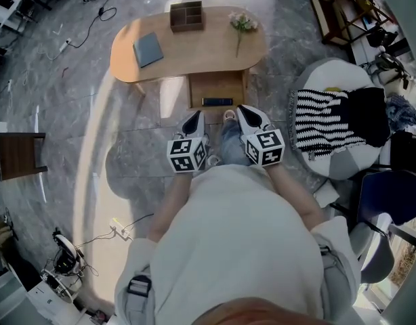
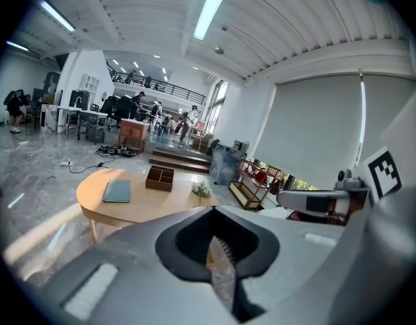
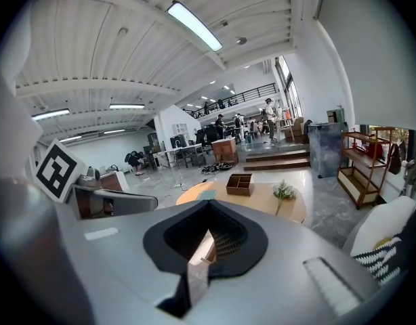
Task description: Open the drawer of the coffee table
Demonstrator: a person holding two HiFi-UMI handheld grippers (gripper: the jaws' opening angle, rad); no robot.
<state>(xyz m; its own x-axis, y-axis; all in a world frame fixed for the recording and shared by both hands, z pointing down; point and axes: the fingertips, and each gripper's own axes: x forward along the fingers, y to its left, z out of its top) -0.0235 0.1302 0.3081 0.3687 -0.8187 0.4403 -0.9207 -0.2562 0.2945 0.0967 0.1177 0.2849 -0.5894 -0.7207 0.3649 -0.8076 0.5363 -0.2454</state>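
The oval counter [image 1: 188,53] stood at the far side, and its drawer [image 1: 215,87] seemed already drawn out toward the near side. The left gripper [image 1: 193,122] and right gripper [image 1: 250,117] hung well short of it, jaws fully closed on nothing. Pulling it further would need a straight, level draw on its near edge.

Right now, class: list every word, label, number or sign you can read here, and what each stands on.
No words or numbers can be read in any view.
The left marker cube, on the left hand-held gripper: black-and-white squares, no letters.
The right marker cube, on the right hand-held gripper: the same.
The blue book on the coffee table: no readable print.
The dark item in the drawer: too small to read.
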